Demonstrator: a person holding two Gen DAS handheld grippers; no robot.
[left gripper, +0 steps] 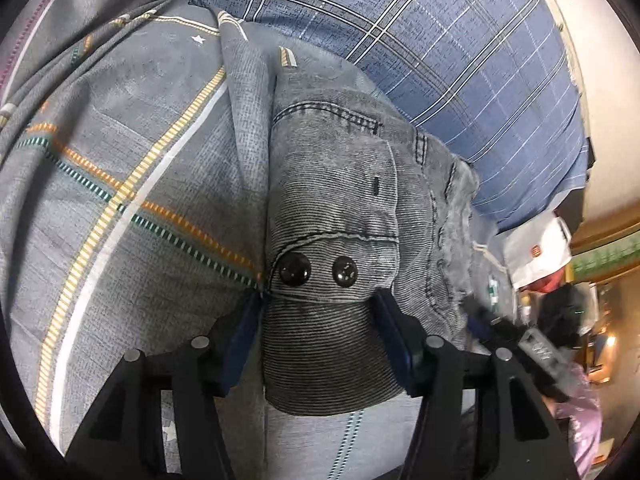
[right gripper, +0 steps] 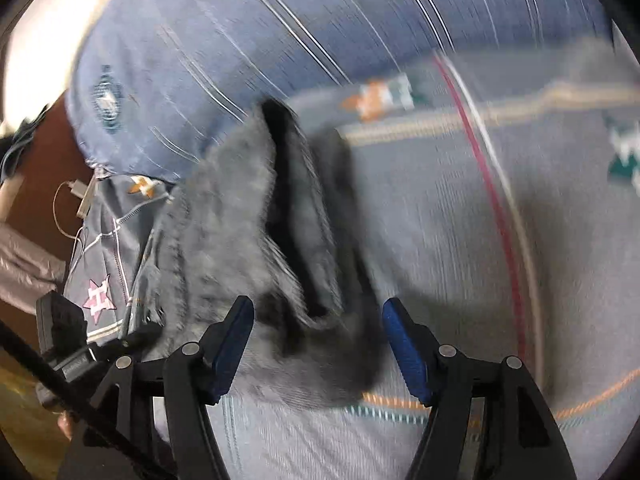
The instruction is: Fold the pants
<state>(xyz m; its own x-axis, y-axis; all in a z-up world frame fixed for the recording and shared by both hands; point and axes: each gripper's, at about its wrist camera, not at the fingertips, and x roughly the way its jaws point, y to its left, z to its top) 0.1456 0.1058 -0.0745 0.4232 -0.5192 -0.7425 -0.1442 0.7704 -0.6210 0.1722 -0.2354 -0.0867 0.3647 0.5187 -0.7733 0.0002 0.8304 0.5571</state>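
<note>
The grey pants (left gripper: 340,184) lie bunched on a grey patterned bedsheet (left gripper: 120,160), their waistband end with two dark buttons (left gripper: 294,273) nearest the left wrist camera and the rest of the cloth running away toward a blue plaid quilt (left gripper: 440,40). The left gripper (left gripper: 318,304) has its blue-padded fingers spread wide to either side of the waistband, the cloth sitting loose between them, so nothing is pinched yet. In the right wrist view, which is badly blurred, the pants (right gripper: 248,232) show as a crumpled grey heap with a dark opening, and the right gripper (right gripper: 318,312) is likewise spread wide around the near edge of the cloth. I judge that this is the opening step: taking hold of the garment before spreading it flat. The next move calls for both grippers to close on the fabric edges, then lift and draw apart so the pants lie straight. A white bag (left gripper: 536,252) sits beyond the bed's edge.
</note>
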